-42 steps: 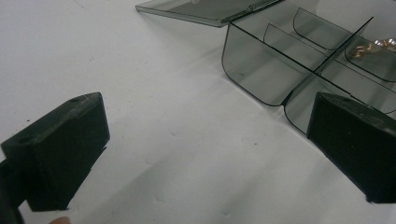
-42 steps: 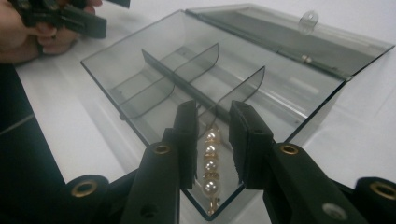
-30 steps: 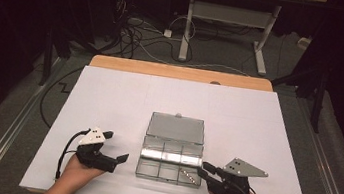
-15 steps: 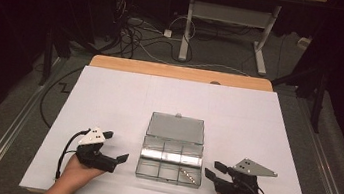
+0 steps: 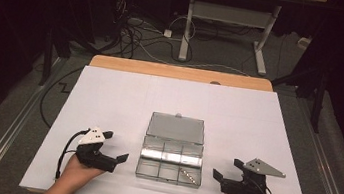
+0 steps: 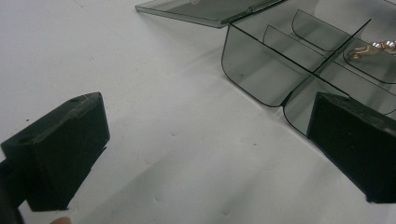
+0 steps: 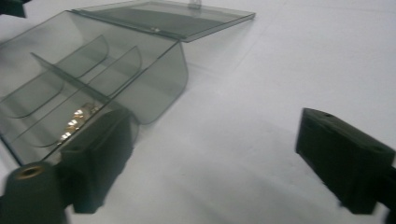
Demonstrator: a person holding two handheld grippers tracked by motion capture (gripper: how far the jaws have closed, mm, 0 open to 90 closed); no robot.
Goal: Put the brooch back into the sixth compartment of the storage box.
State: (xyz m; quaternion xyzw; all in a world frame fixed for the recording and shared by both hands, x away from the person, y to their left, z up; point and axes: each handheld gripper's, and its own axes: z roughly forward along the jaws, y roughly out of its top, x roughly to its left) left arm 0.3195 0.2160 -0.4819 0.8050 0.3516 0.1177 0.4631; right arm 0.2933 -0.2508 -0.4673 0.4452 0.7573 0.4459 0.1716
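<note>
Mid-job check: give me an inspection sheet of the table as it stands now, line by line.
Surface: white sheet over a wooden table, flat.
Job's things: clear compartment box, lid open flat behind it; small gold pieces in its near right compartment.
Clutter: nothing seen.
Grippers: left gripper open, left of the box; right gripper open, right of the box, jaws have just been opening, nothing between them.
Cables: one trails from each gripper; loose tangle on the floor beyond.
Surroundings: dark room, white table frame behind.
</note>
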